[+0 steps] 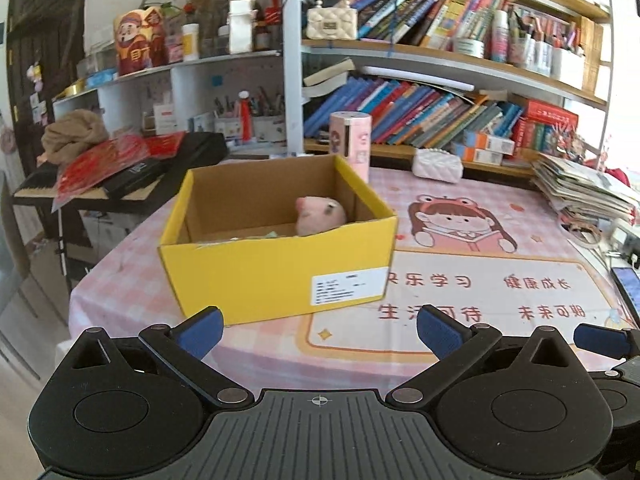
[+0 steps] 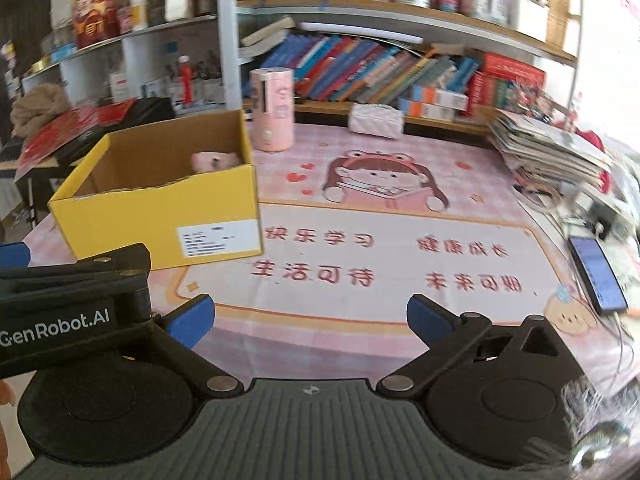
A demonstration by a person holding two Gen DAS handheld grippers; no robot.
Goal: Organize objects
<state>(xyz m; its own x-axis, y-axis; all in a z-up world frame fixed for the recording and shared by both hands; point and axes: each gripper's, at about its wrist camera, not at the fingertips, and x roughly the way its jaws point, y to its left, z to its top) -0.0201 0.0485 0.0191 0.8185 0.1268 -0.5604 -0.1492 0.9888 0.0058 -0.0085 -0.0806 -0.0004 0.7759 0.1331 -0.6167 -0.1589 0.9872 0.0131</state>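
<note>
An open yellow cardboard box (image 1: 276,268) stands on the pink tablecloth; it also shows in the right wrist view (image 2: 160,216). A pink plush toy (image 1: 320,216) lies inside it, partly hidden by the box wall (image 2: 212,162). My left gripper (image 1: 318,330) is open and empty, just in front of the box. My right gripper (image 2: 310,318) is open and empty over the tablecloth, to the right of the box. The left gripper's body (image 2: 72,300) shows at the left of the right wrist view.
A pink cylinder container (image 1: 351,142) stands behind the box. A white quilted pouch (image 1: 438,165) lies by the bookshelf (image 1: 440,64). A stack of magazines (image 1: 584,188) and a phone (image 2: 596,274) sit at the right. A keyboard (image 1: 120,180) with red papers is at the left.
</note>
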